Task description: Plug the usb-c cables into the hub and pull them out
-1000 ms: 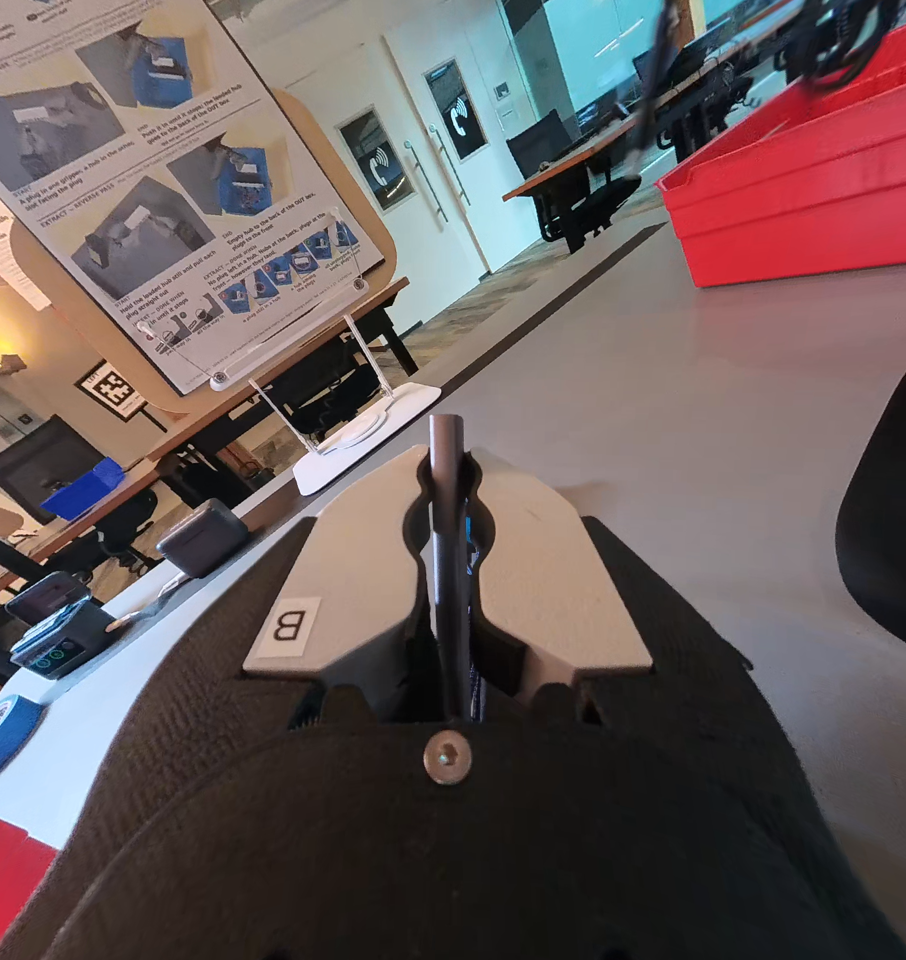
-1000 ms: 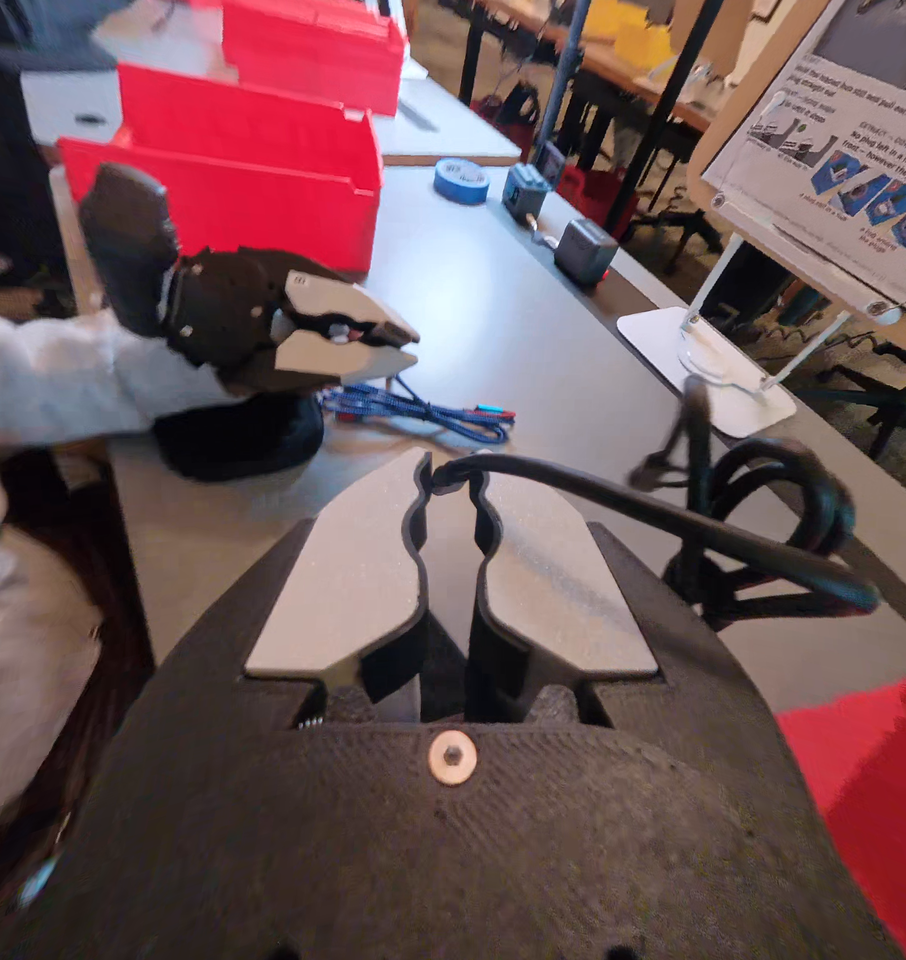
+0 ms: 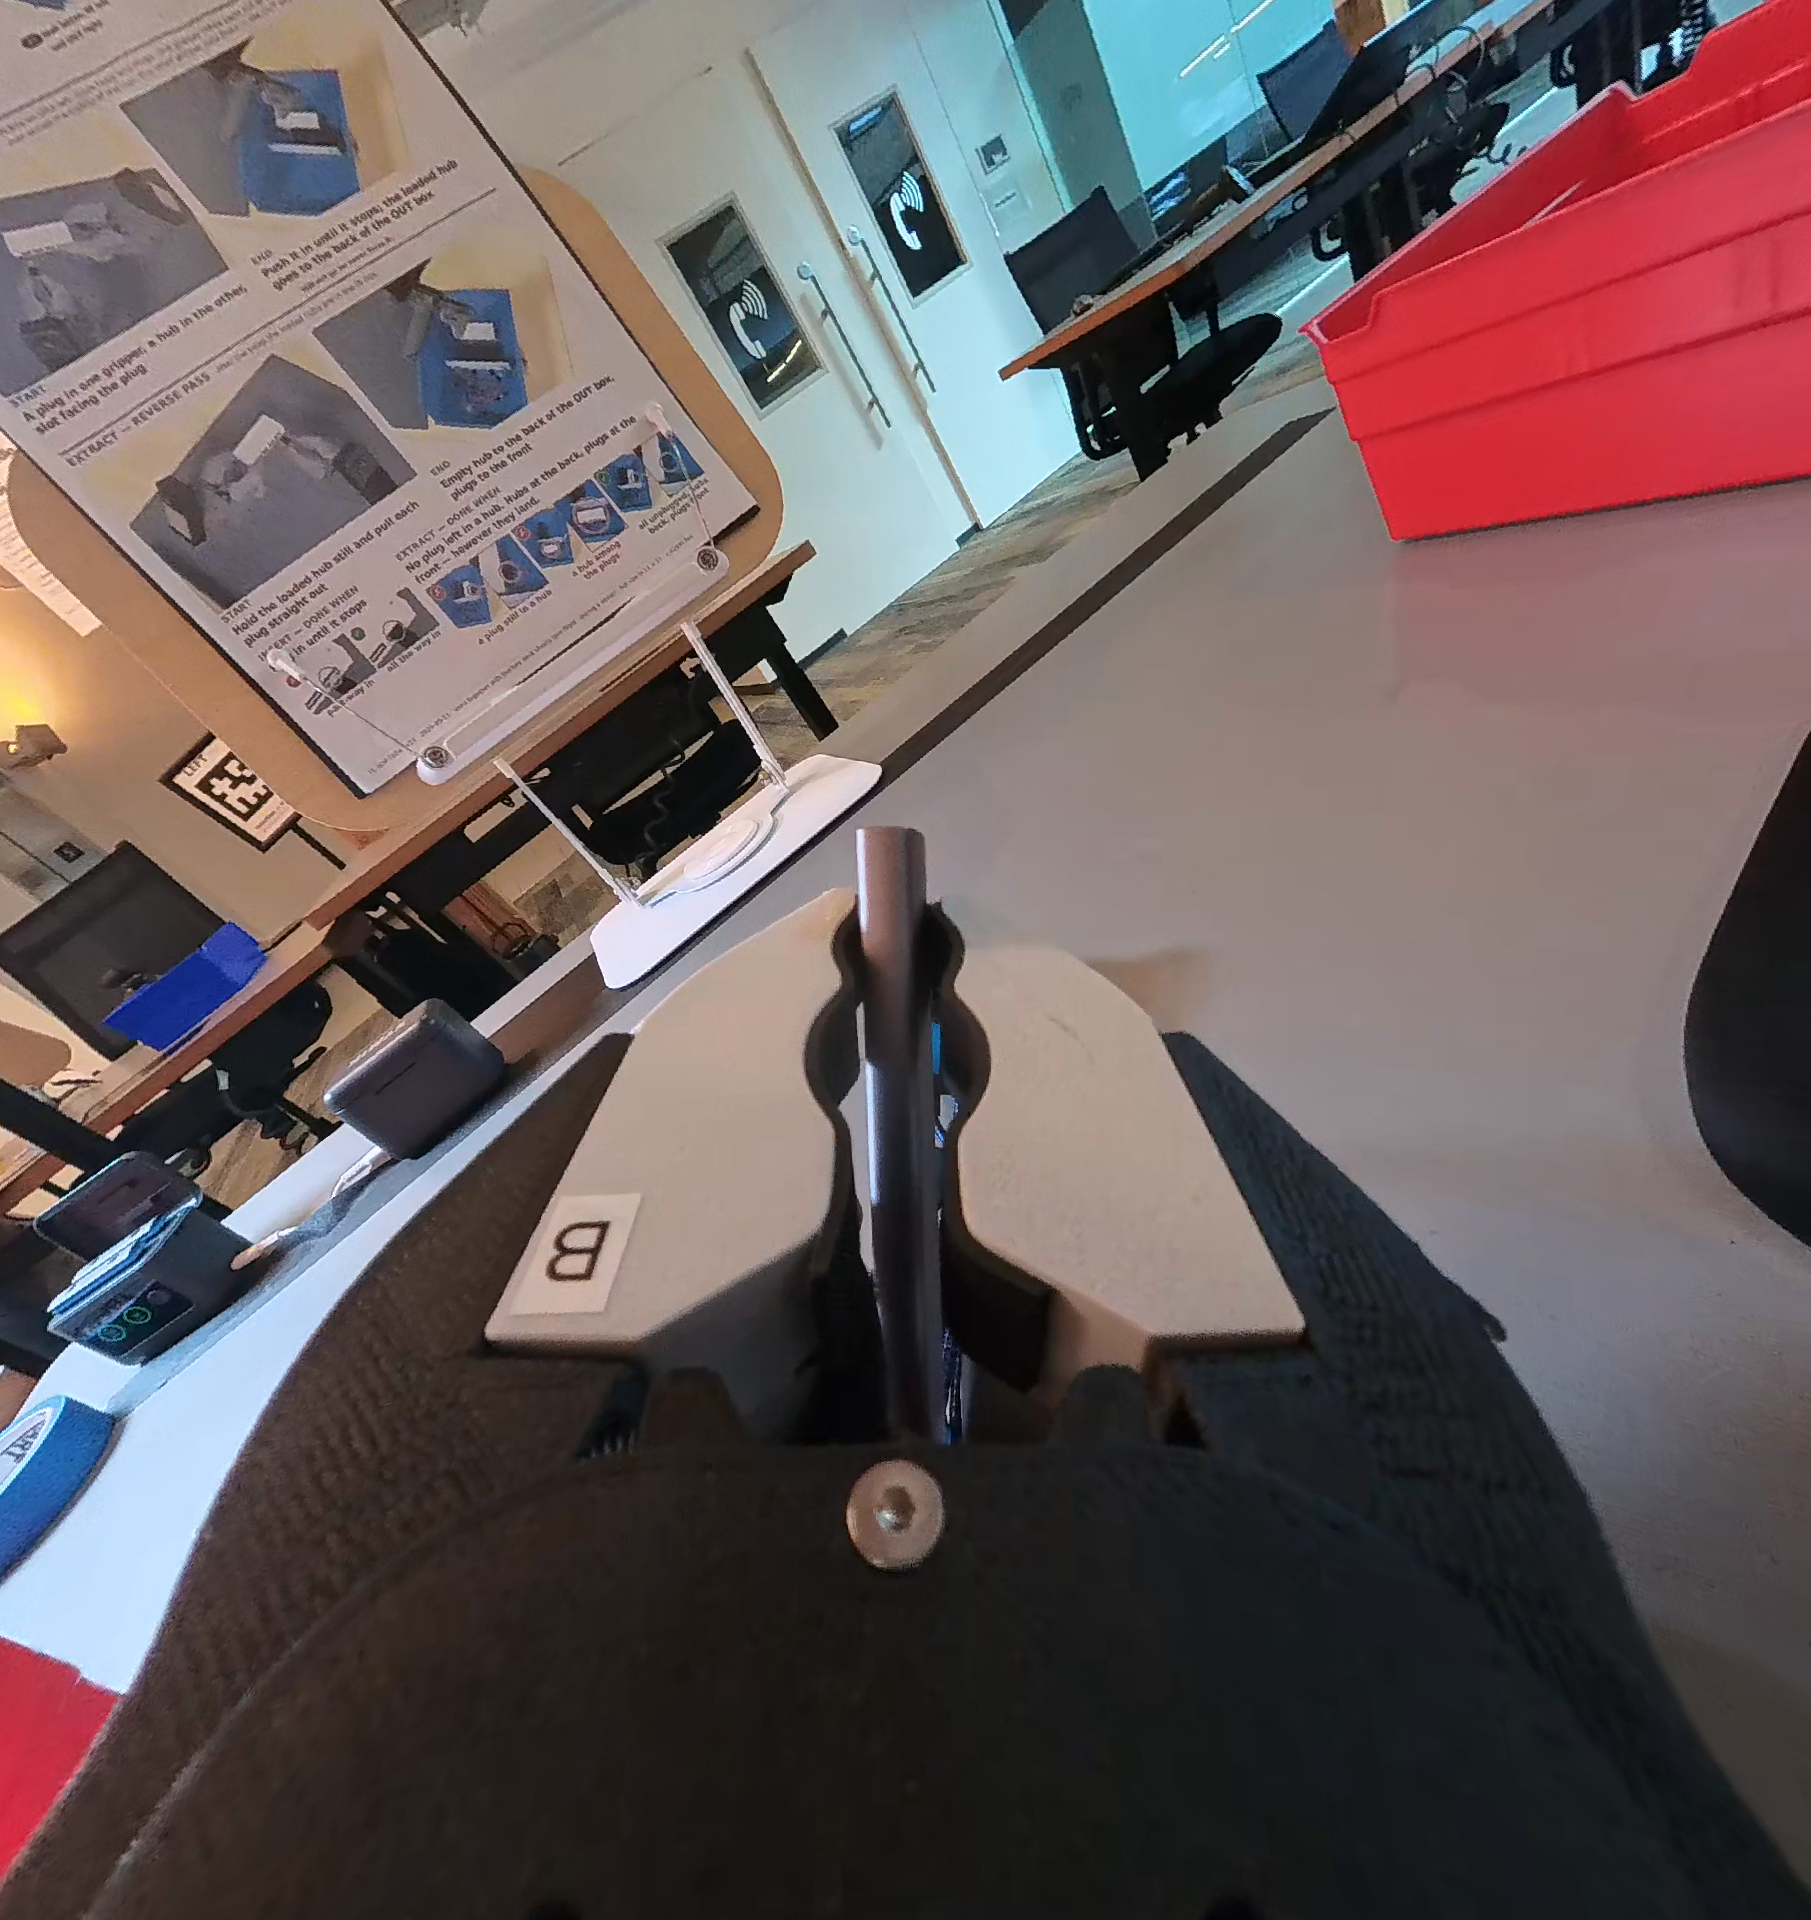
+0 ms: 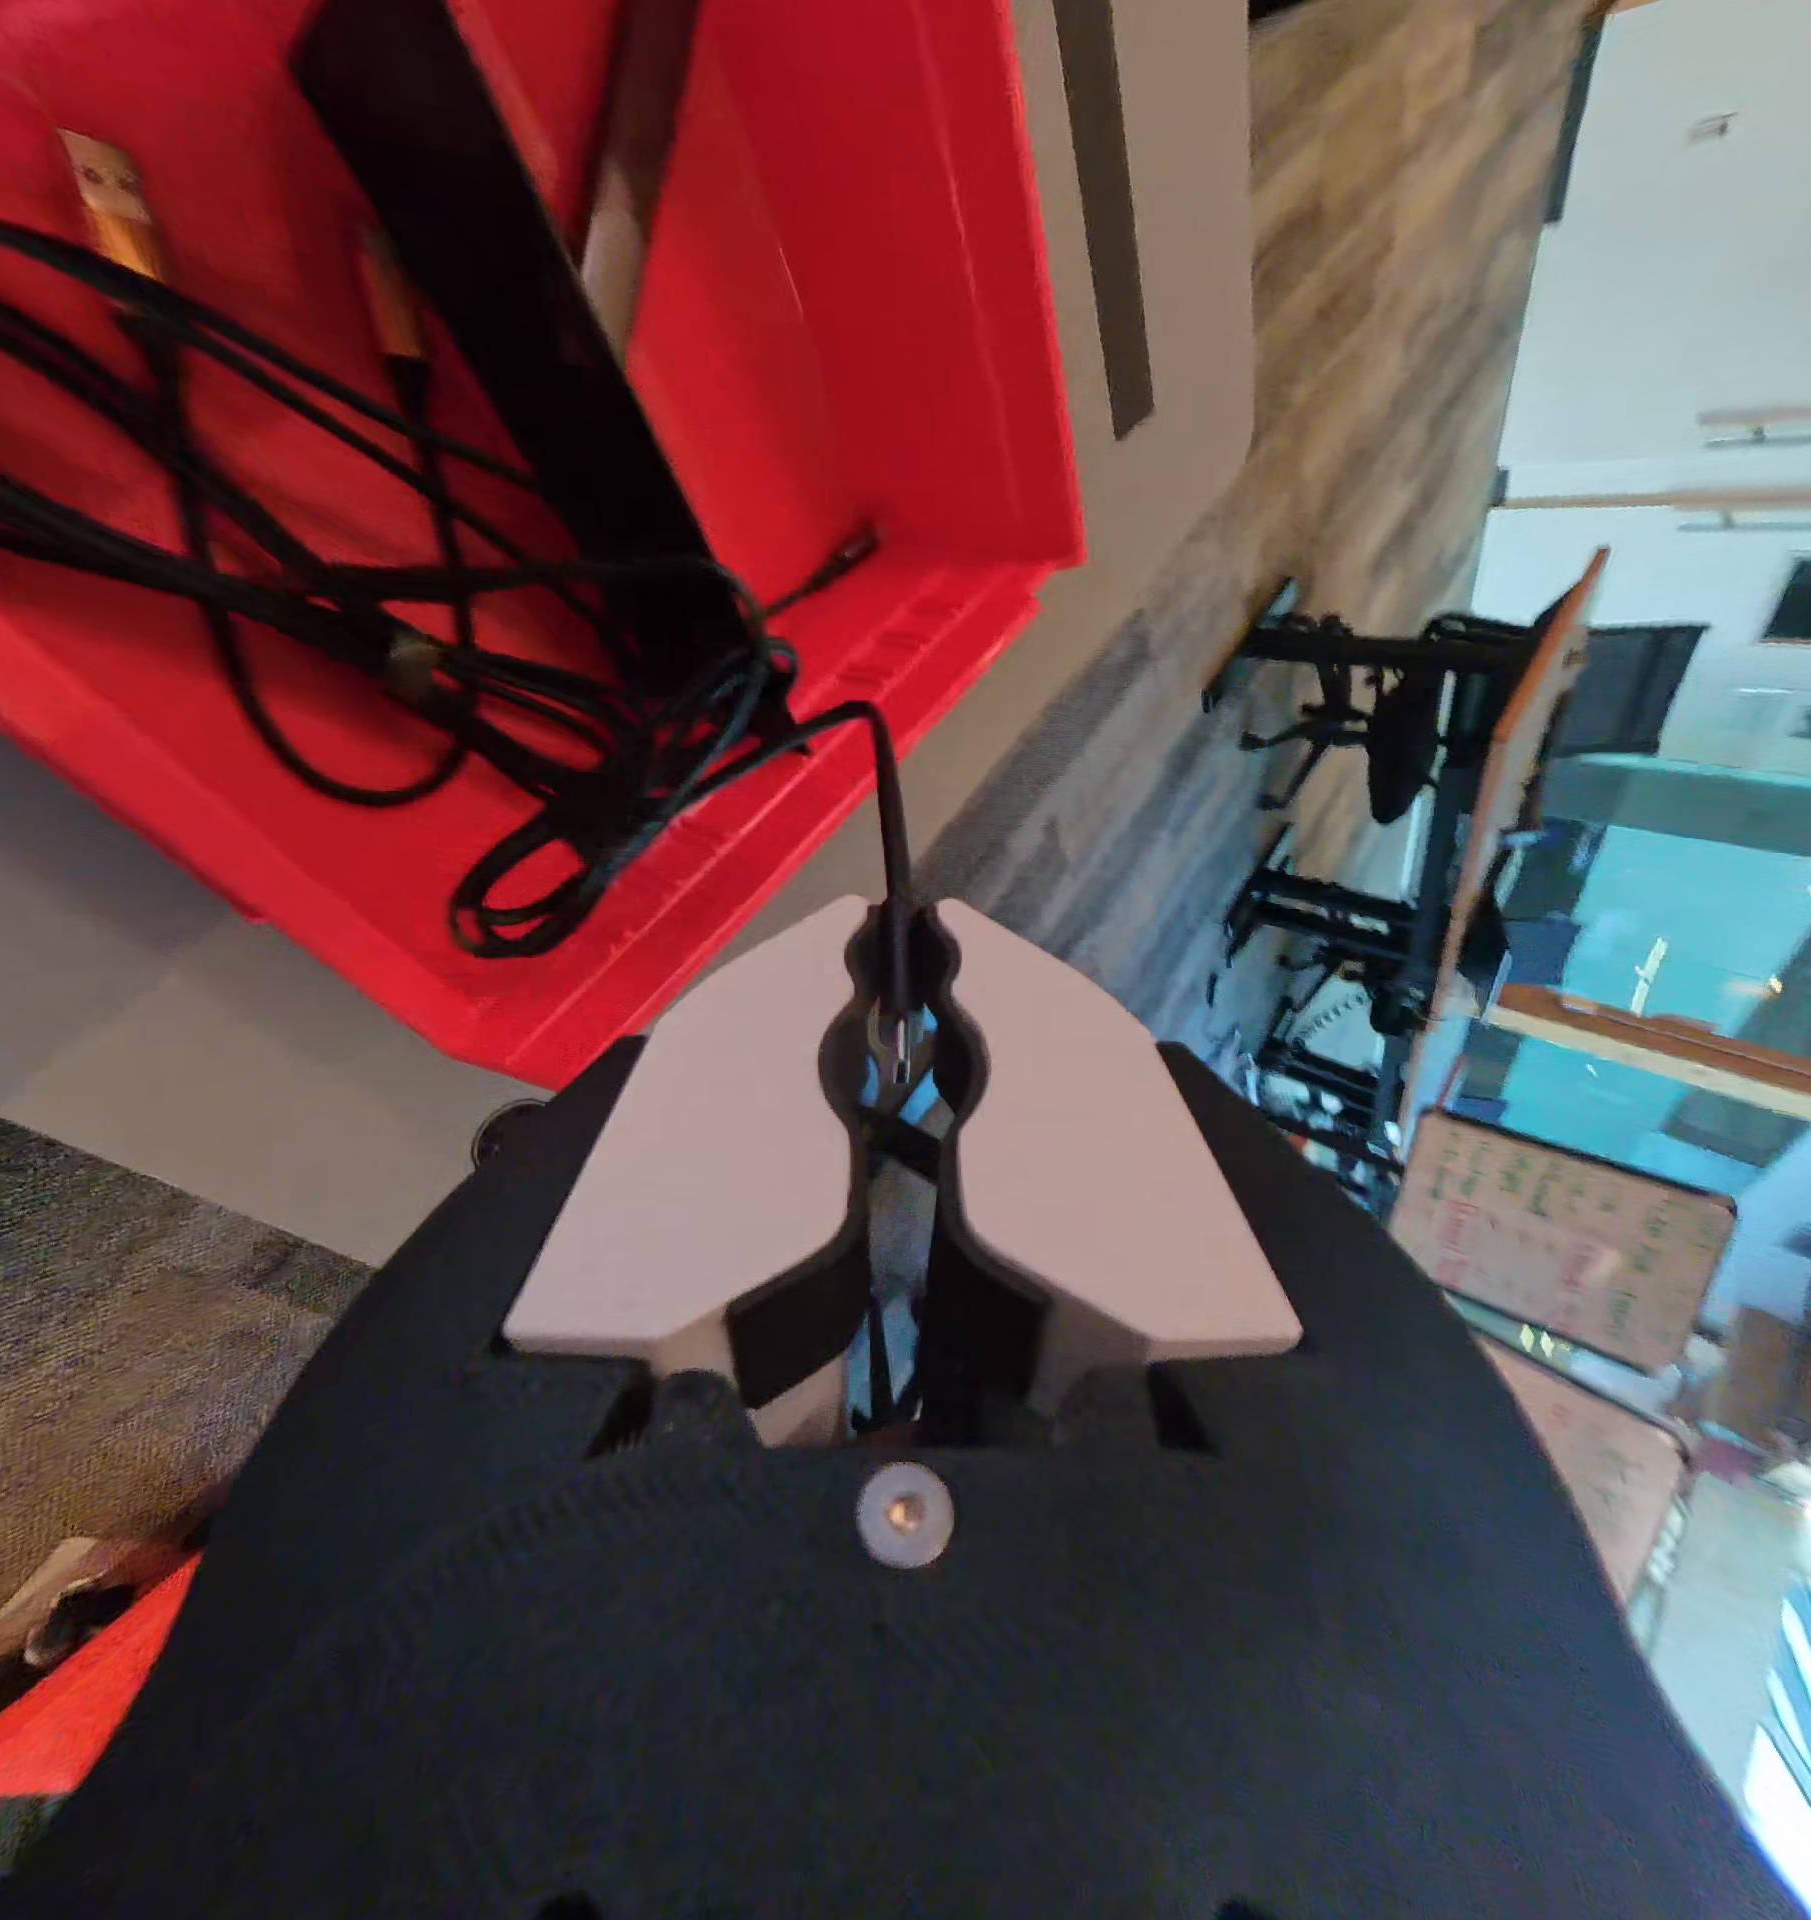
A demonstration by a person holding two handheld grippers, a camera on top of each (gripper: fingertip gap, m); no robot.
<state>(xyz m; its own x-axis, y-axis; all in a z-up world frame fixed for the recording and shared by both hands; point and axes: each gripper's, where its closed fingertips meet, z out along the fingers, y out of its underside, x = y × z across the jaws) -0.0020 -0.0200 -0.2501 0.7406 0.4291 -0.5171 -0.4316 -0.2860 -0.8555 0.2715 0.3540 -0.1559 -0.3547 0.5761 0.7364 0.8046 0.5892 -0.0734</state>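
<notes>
Left gripper (image 3: 893, 914) pinching hub (image 3: 893, 1039) edge-on, long axis along fingers, above grey table (image 3: 1296, 779). Right gripper (image 4: 899, 925) clamping black cable (image 4: 885, 790) near plug, cord trailing ahead into red bin (image 4: 880, 312). Hub absent from right view; plug-to-port bearing unclear.

Matt grey hub (image 3: 893, 1091); glossy red plastic bin (image 4: 859, 312); smooth grey table (image 3: 1348, 748); rough carpet (image 4: 132, 1299).

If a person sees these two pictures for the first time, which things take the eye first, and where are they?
In the right wrist view, the red bin at upper left, with black cables tangled inside, stands out; the right gripper is shut on a black cable's plug. In the left wrist view, the left gripper clamps a slim grey hub, edge up, over the grey table.
</notes>
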